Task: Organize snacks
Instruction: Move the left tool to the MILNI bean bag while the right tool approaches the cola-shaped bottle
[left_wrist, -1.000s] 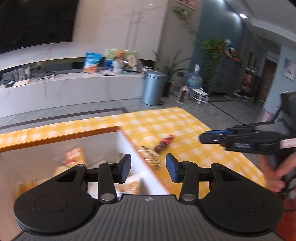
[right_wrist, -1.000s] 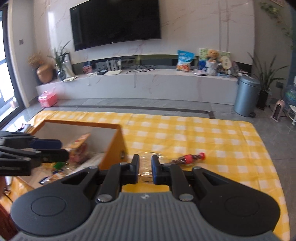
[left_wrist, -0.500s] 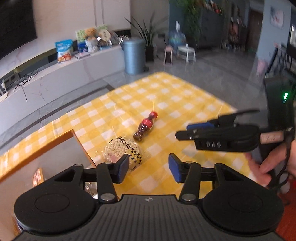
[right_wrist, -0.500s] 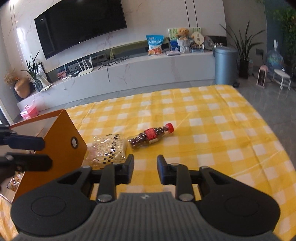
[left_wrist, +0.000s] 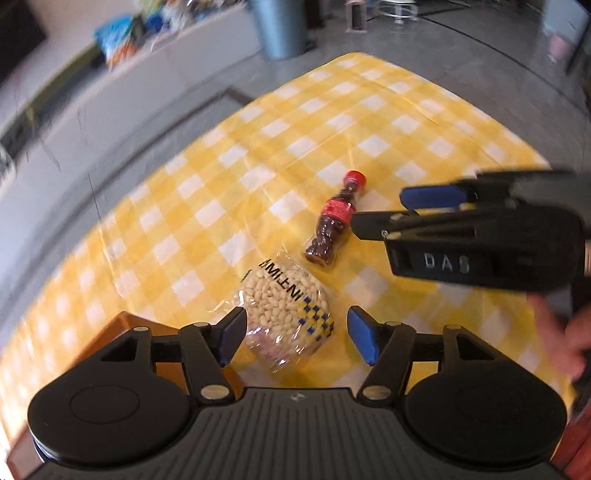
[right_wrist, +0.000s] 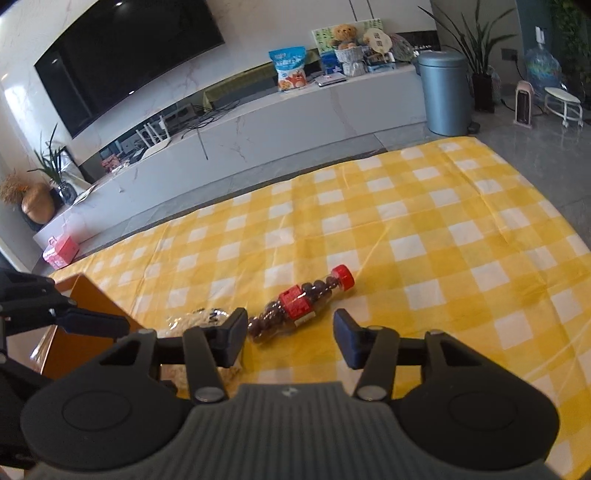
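Your candy bottle (right_wrist: 301, 306) lies flat on the checked cloth (right_wrist: 443, 229), red cap pointing away to the right, brown sweets inside. Only your left camera shows the whole peanut bag (left_wrist: 286, 312) beside it. Both your left gripper (left_wrist: 293, 338) and right gripper (right_wrist: 290, 338) have just been opening, nothing between them.

"DAS" on the right hand-held gripper (left_wrist: 376, 208), bag print unreadable

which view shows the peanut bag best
The left wrist view: the peanut bag lies whole and unblocked between the open fingers of the left gripper. In the right wrist view, only its top edge peeks out behind the right gripper's left finger.
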